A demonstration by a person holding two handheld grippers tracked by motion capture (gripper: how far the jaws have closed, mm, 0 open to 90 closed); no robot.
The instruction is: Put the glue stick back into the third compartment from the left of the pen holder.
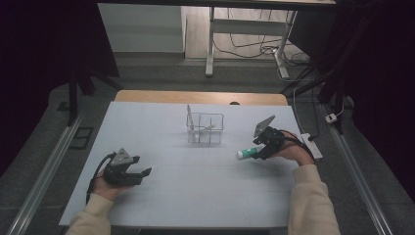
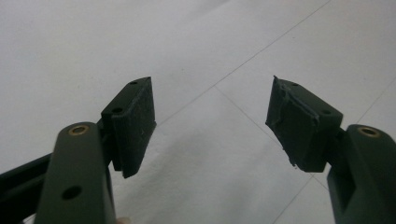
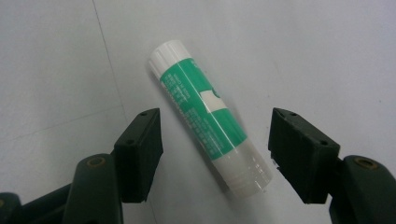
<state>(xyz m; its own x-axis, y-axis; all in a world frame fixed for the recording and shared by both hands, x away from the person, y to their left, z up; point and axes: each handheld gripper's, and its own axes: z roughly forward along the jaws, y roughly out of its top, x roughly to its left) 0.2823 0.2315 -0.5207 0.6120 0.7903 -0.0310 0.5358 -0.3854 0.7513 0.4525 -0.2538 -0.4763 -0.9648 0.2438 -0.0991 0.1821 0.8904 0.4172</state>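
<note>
The white table (image 1: 195,171) is lying under dim light, a clear wire rack (image 1: 205,127) standing mid-surface. I am holding the right tongs (image 3: 215,135) spread around a green-and-white glue stick (image 3: 210,116) lying flat. The left tongs (image 2: 210,123) are resting spread, gripping nothing.

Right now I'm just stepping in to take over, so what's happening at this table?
A person holds a gripper in each hand. The right gripper is open, its jaws either side of a green-and-white glue stick lying on the white table, not yet clamped. The left gripper rests open near the front. A clear wire rack stands mid-table.
</note>
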